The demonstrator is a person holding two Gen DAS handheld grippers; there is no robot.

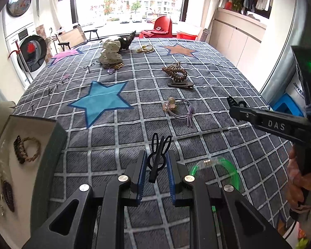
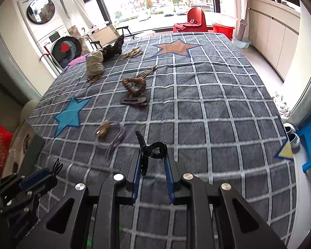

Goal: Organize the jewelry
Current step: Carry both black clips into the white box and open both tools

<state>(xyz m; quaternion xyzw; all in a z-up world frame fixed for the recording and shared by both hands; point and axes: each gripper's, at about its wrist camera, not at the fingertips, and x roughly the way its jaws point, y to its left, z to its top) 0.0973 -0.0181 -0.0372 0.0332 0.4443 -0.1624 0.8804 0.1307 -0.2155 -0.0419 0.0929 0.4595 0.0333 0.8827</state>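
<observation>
My left gripper [image 1: 156, 153] is shut on a black rabbit-eared hair clip [image 1: 158, 145], held above the grey checked cloth [image 1: 134, 103]. My right gripper [image 2: 153, 151] is shut on a black claw clip [image 2: 153, 148]; it also shows at the right edge of the left wrist view as the right gripper [image 1: 232, 103]. An open box [image 1: 51, 128] at the left holds a woven bracelet [image 1: 32, 151] and a dark feather piece [image 1: 7, 195]. A green bangle [image 1: 228, 166] lies on the cloth just right of the left gripper. The left gripper [image 2: 45, 176] appears low left in the right wrist view.
On the cloth lie a purple hair tie with a flower [image 1: 172, 105], a brown bead bracelet [image 1: 176, 72], a dark flat clip [image 1: 180, 84], a dotted scrunchie [image 1: 111, 55] and a gold chain [image 1: 145, 48]. A person's hand [image 1: 300, 178] grips the right tool.
</observation>
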